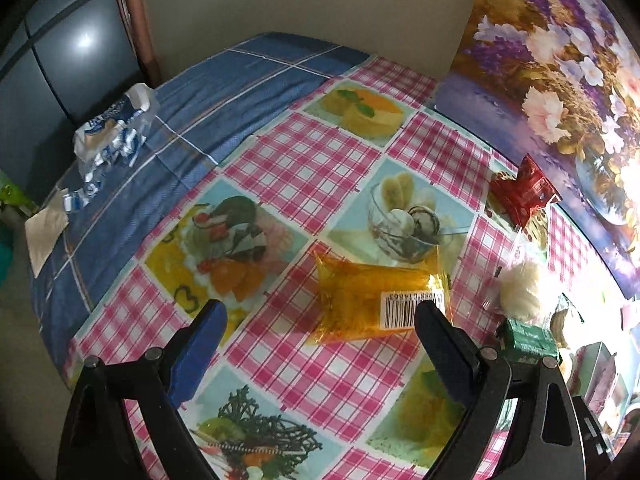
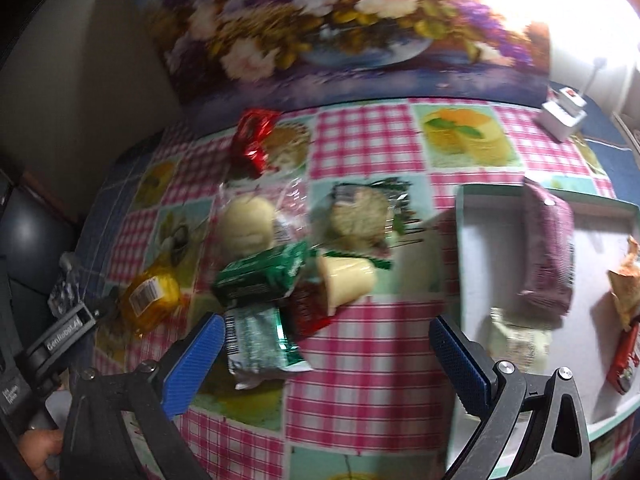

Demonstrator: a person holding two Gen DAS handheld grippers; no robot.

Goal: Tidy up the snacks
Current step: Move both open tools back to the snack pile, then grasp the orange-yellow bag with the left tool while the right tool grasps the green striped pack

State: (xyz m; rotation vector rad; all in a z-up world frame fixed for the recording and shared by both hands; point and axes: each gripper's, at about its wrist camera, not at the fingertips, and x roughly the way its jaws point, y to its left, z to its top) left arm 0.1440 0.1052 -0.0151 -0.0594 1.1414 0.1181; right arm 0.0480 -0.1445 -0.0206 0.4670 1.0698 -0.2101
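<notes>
both tools wide apart (empty): left tool (image 1: 320, 334) over orange packet (image 1: 376, 298), right tool (image 2: 326, 342) above checked tablecloth (image 2: 372, 364)

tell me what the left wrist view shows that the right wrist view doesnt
Only the left wrist view shows the blue and white wrapper lying on the blue cloth, and the orange packet's barcode close up between the open left gripper fingers.

Only the right wrist view shows the white box holding a purple packet, the silver-green packet, the pudding cup, and the open right gripper.

Both show the orange packet, red packet, round bun in clear wrap, green packet and the floral picture.
</notes>
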